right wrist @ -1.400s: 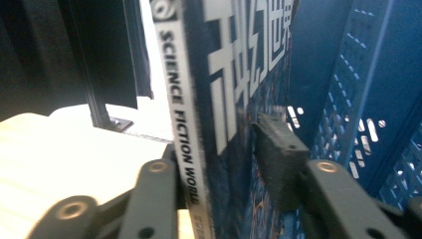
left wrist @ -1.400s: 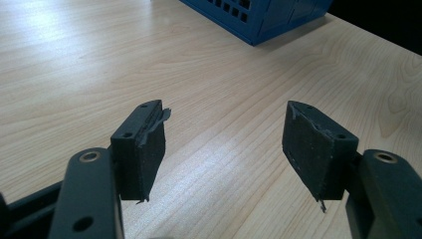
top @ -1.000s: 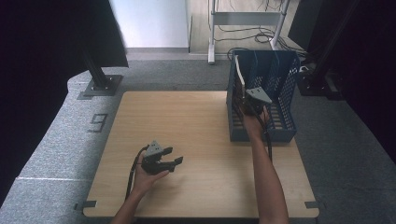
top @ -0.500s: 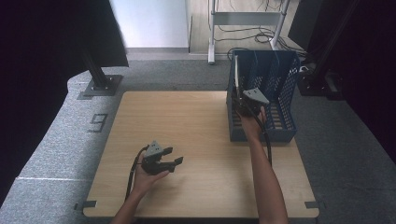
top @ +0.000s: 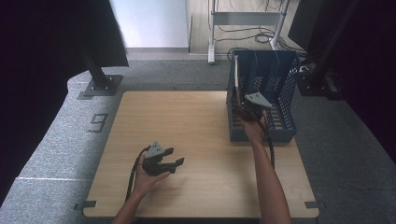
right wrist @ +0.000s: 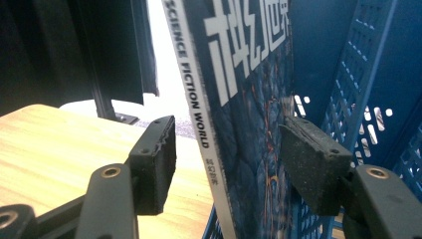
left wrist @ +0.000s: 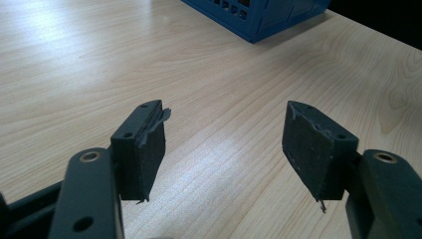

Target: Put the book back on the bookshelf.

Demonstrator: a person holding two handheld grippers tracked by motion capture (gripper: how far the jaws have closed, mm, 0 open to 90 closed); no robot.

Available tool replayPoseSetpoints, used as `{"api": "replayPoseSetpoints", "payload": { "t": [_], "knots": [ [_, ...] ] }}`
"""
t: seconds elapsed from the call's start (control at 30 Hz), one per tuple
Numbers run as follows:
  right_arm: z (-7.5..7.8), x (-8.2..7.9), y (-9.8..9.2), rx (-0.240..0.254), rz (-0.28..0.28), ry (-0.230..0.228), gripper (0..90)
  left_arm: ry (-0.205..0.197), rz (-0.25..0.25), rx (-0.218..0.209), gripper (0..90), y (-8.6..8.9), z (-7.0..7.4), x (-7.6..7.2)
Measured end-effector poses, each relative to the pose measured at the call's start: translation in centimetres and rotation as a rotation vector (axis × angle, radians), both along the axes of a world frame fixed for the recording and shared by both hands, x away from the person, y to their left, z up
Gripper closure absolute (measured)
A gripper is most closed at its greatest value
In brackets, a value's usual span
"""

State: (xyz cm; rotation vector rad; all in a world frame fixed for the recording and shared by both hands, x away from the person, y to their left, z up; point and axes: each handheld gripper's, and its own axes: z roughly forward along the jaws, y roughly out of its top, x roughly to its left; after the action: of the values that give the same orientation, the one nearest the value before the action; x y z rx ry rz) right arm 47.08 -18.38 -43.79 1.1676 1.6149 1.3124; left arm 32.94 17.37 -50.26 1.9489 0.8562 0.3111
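Observation:
A magazine (right wrist: 249,99) with a dark blue cover and "SCIENCE FICTION WORLD" on its white spine stands upright in the left slot of a blue mesh file rack (top: 280,128). In the high view the magazine (top: 236,77) shows as a thin pale edge. My right gripper (right wrist: 226,159) is open, with one jaw on each side of the magazine's lower part. The left pad stands clear of the spine and the right pad is close to the cover. In the high view the right gripper (top: 242,103) is at the rack's front left. My left gripper (top: 176,156) lies open and empty on the wooden table (top: 196,121).
The rack's near corner (left wrist: 259,17) lies far ahead of the left gripper (left wrist: 224,144). The rack stands at the table's right rear, with blue dividers (right wrist: 358,74) right of the magazine. Grey carpet, a black stand base (top: 98,86) and dark curtains surround the table.
The right hand has edged slightly toward the person at the rack's front. The left gripper has not moved.

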Motion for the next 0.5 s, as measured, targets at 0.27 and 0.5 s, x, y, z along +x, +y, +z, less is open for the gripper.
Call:
{"api": "replayPoseSetpoints", "payload": {
  "t": [0.27, 0.5],
  "knots": [
    [0.0, -1.2, 0.0, 0.005, 0.034, -0.008, 38.2, -0.001, 0.003, 0.002, 33.8, 0.0, 0.0, 0.0],
    [-0.4, -2.4, 0.0, -0.002, 0.070, 0.004, 37.8, 0.002, 0.008, 0.003, 33.8, 0.1, -0.1, 0.0]
  ]
}}
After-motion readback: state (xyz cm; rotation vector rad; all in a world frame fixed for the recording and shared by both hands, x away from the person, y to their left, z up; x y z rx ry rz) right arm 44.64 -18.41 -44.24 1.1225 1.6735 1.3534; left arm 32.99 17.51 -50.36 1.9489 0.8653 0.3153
